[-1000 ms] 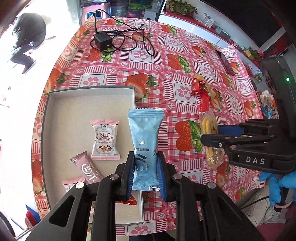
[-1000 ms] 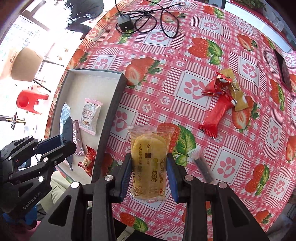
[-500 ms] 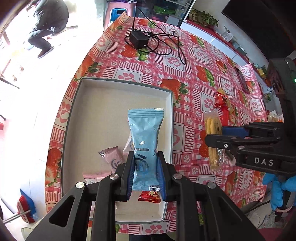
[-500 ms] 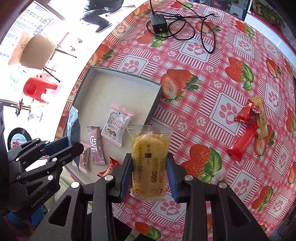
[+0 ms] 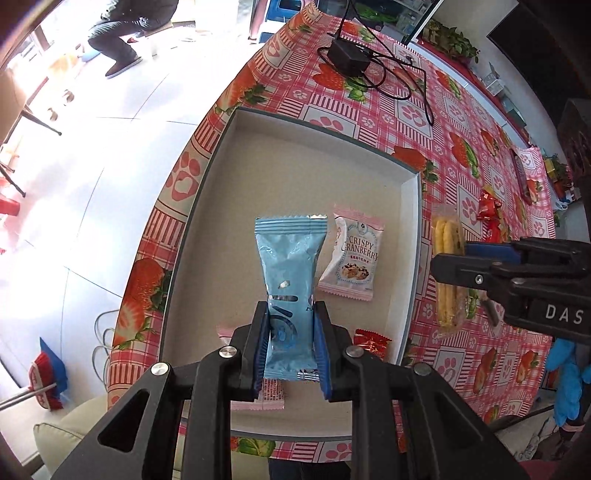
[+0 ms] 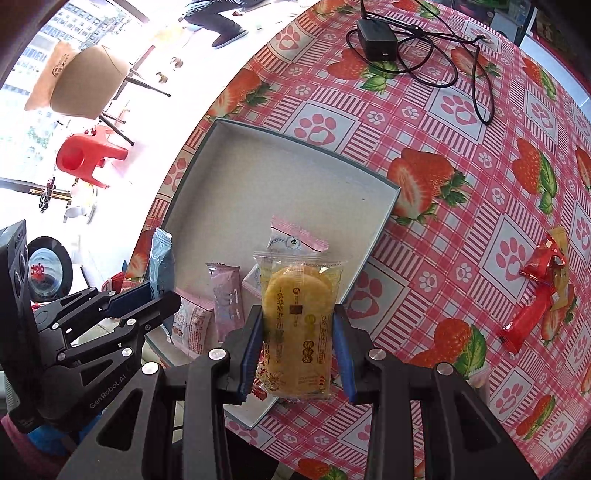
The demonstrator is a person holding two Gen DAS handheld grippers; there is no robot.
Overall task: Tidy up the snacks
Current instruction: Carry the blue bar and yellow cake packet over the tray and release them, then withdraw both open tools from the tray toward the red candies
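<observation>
My left gripper (image 5: 291, 347) is shut on a light blue snack packet (image 5: 290, 273), held above the inside of the shallow grey box (image 5: 280, 173). My right gripper (image 6: 299, 347) is shut on a clear packet of yellow rice crackers (image 6: 297, 306), hanging over the box's (image 6: 280, 173) near right part. In the box lie a pink Crispy Cranberry packet (image 5: 354, 254), a mauve bar (image 6: 227, 299), a pink-white packet (image 6: 194, 325) and a small red packet (image 5: 371, 341). The left gripper (image 6: 162, 295) shows at the right wrist view's left, the right gripper (image 5: 448, 258) at the left wrist view's right.
A red bar (image 6: 528, 317) and a red-gold wrapper (image 6: 550, 258) lie on the strawberry tablecloth (image 6: 461, 206) to the right of the box. A black adapter with its cable (image 6: 376, 35) lies at the far side. The table edge runs just left of the box; a red stool (image 6: 86, 157) stands beyond.
Both grippers have carried their packets leftward, from beside the box to over it. The blue packet now hangs over the box's middle, the crackers over its right part.
</observation>
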